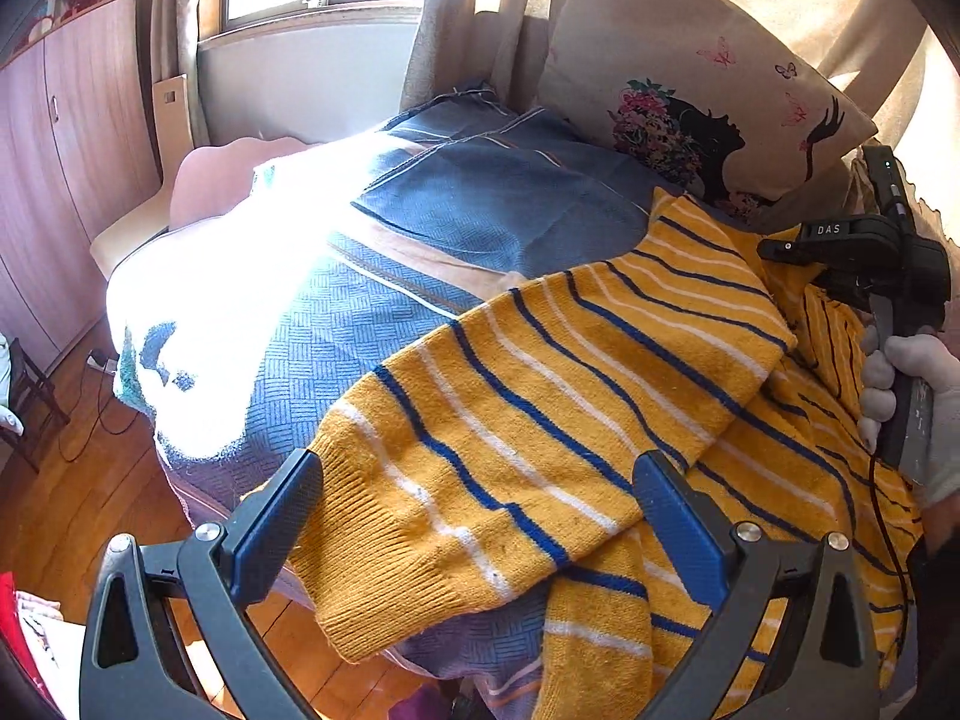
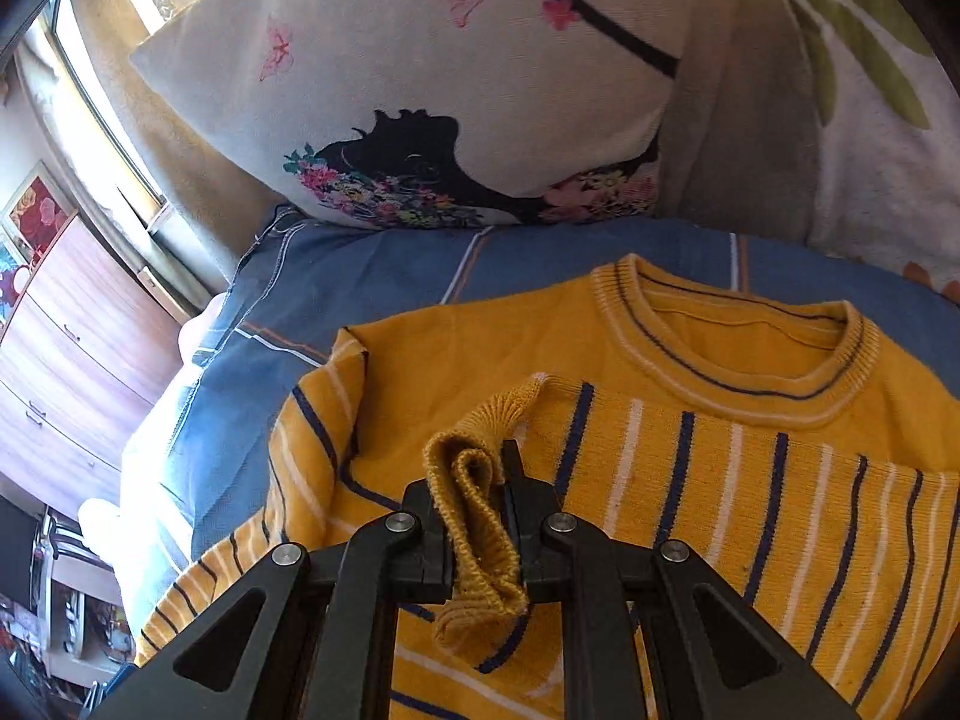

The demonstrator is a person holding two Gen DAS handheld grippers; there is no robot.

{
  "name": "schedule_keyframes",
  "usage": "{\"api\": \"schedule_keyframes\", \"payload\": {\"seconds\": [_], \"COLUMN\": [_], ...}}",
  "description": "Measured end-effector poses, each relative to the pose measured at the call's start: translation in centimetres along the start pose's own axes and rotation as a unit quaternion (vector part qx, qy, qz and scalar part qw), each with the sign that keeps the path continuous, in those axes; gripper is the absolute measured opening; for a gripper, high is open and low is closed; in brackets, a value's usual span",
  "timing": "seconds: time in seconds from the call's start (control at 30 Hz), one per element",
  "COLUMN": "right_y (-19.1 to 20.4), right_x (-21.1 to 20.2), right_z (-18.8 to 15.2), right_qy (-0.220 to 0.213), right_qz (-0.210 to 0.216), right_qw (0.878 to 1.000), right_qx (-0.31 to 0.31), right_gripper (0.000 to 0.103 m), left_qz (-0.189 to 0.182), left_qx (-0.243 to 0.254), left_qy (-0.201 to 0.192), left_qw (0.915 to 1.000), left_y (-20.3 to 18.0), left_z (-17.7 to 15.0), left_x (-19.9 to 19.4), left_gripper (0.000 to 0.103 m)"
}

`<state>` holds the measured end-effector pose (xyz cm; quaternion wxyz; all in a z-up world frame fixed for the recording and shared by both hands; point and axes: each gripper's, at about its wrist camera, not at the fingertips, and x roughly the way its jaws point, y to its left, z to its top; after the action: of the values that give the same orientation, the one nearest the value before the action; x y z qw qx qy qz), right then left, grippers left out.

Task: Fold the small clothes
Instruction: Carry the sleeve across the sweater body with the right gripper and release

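Note:
A small yellow sweater [image 2: 750,420] with navy and white stripes lies on the blue bed cover, collar toward the pillows. My right gripper [image 2: 477,480] is shut on the ribbed cuff [image 2: 480,516] of one sleeve, held folded across the chest. In the left wrist view the other sleeve [image 1: 480,450] stretches over the bed edge. My left gripper [image 1: 480,492] is open, a finger either side of that sleeve's cuff end. The right gripper's body [image 1: 870,258] and a gloved hand [image 1: 912,396] show at the right there.
A printed pillow [image 2: 432,108] and a leaf-patterned pillow [image 2: 882,90] lean at the head of the bed. The blue patterned bed cover [image 1: 492,204] runs to a sunlit far end. Wooden floor [image 1: 90,480] lies below the bed edge, with a wardrobe [image 1: 66,144] at the left.

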<state>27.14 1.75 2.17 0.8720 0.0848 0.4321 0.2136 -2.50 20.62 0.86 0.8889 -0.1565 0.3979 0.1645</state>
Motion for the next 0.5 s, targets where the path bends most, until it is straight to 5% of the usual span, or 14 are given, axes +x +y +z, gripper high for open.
{"api": "schedule_keyframes", "payload": {"seconds": [0.17,0.23,0.3,0.5], "right_y": [2.6,2.7,3.1,4.5], "right_x": [4.0,5.2,5.4,1.3], "right_z": [1.4,1.7,1.8,1.8], "right_qy": [0.027,0.042,0.042,0.014], "right_qz": [-0.009,0.012,0.030,0.067], "right_qw": [0.999,0.999,0.999,0.998], "right_qx": [-0.017,-0.006,0.003,-0.016], "right_gripper": [0.021,0.047,0.061,0.072], "left_qz": [-0.005,-0.006,-0.004,0.012], "left_qx": [-0.004,-0.006,-0.012,-0.046], "left_qy": [-0.001,-0.005,-0.008,-0.014], "left_qw": [1.0000,1.0000,0.9999,0.9988], "left_y": [0.3,0.6,1.0,3.7], "left_z": [0.0,0.1,0.2,0.4], "left_x": [-0.3,-0.6,-0.8,-1.1], "left_gripper": [0.103,0.103,0.103,0.103]}}
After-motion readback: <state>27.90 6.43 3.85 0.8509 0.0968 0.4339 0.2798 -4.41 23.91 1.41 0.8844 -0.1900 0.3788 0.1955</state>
